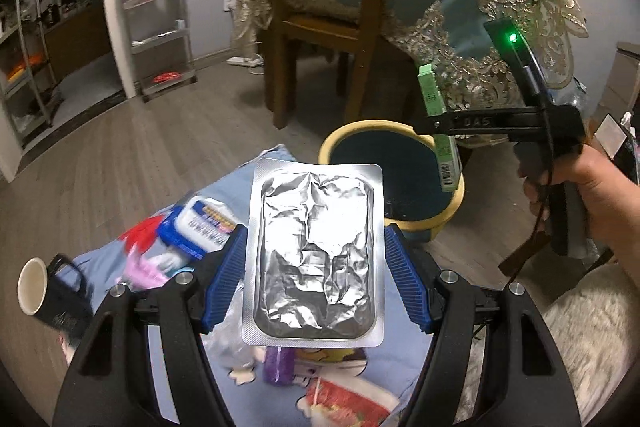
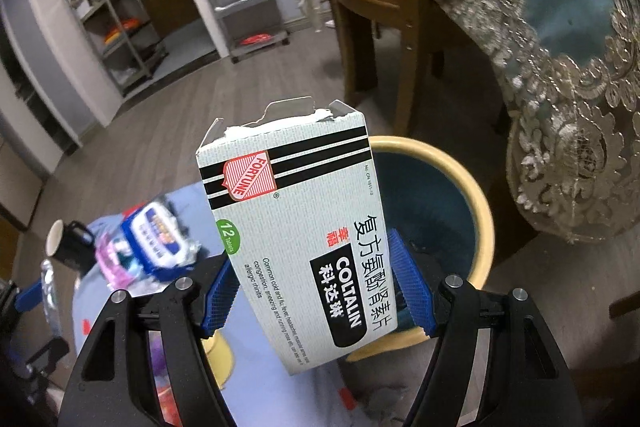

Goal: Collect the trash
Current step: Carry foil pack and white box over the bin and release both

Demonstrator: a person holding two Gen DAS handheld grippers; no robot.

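My left gripper (image 1: 314,263) is shut on a silver foil blister sheet (image 1: 314,251) and holds it upright above a blue cloth, just short of the bin. My right gripper (image 2: 316,291) is shut on a white Coltalin medicine box (image 2: 296,227) with a torn-open top, held over the near rim of the bin. The bin (image 1: 452,203), yellow-rimmed with a dark inside, stands on the floor; it also shows in the right wrist view (image 2: 484,223). In the left wrist view the right gripper (image 1: 434,125) and the box's green edge (image 1: 440,131) hang above the bin.
A blue cloth (image 1: 192,203) holds a blue-white packet (image 1: 200,223), pink wrappers (image 1: 146,269) and other litter. A black mug (image 1: 52,291) lies at its left. A wooden chair (image 1: 324,7) and a table with lace-edged teal cloth (image 1: 480,39) stand behind the bin. Shelving (image 1: 160,7) lines the far wall.
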